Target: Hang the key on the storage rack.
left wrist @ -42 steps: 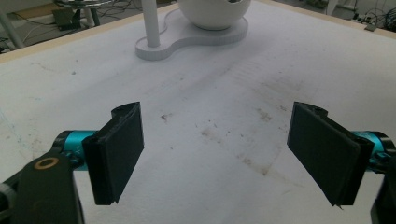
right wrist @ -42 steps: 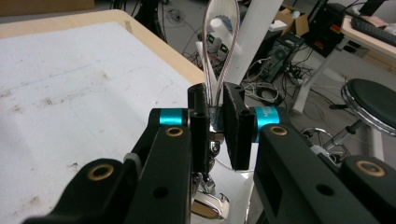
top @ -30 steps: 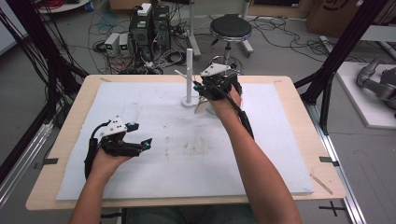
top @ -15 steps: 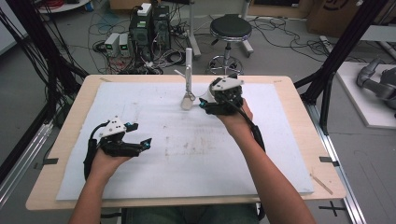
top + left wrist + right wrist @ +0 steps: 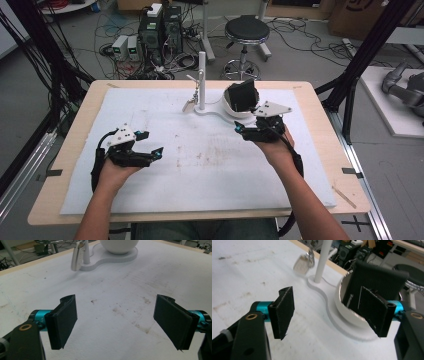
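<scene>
1. This is a lab or a robotics workshop, not a home.
2. Black computer towers [image 5: 161, 31] and small grey boxes [image 5: 126, 48] stand on the bare grey floor [image 5: 45, 75] among tangled cables [image 5: 300, 30].
3. Black metal frame struts [image 5: 372, 45] flank the wooden desk [image 5: 320, 107], which carries a stained white mat [image 5: 210, 160].
4. A round black stool [image 5: 246, 30] stands behind the desk.
5. Part of a grey robot arm [image 5: 405, 87] lies on a white board at right.

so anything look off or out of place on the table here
One thing: the black wallet sits propped upright in the white bowl of the stand, poking above the rim rather than lying flat. The white mat is smudged with brown marks. Both tongs are open and empty.
</scene>
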### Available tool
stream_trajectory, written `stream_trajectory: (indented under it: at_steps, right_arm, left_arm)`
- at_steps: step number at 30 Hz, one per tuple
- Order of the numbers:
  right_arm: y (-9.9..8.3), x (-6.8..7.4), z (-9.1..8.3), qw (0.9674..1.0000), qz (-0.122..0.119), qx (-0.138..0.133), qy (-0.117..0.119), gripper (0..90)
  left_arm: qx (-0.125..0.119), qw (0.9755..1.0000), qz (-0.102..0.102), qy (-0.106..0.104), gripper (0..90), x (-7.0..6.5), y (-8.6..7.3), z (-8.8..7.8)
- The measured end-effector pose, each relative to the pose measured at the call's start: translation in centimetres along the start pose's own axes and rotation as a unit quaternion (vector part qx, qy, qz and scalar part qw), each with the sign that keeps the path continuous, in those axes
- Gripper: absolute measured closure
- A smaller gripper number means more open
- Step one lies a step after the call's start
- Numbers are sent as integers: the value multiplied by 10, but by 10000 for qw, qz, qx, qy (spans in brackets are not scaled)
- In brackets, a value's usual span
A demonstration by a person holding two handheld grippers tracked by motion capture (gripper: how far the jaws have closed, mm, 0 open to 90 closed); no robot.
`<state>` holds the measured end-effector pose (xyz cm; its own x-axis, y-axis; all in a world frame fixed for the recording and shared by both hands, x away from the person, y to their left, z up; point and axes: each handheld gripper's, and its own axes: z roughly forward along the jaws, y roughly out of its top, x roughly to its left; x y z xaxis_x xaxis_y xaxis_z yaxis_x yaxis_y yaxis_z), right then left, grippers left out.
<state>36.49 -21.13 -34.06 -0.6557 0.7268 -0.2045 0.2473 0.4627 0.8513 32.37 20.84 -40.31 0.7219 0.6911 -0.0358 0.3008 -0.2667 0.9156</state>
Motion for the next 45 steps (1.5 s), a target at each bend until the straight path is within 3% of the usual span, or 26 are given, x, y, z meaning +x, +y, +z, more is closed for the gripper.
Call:
stream_trajectory:
  at_steps: [6, 13, 20, 24, 45]
  right_arm:
    - [-30, -2, -13, 10000, 79, -53, -4, 272]
    - [-64, -4, -27, 9991, 393, -146, -10, 247]
    - [-91, -12, -37, 9965, 797, -243, -89, 215]
    - [-106, -15, -37, 9964, 837, -138, -62, 206]
    - [-117, -21, -42, 9959, 876, -21, -229, 205]
  left_arm:
    - [-29, 10000, -60, -9, 190, 2, -1, 0]
    - [-65, 9999, -65, -45, 190, 2, 0, 4]
    - [-123, 9997, -203, -52, 190, 5, -4, 6]
    - [-122, 9997, -209, -58, 190, 6, -4, 8]
    - [-55, 9998, -209, -29, 190, 5, -5, 11]
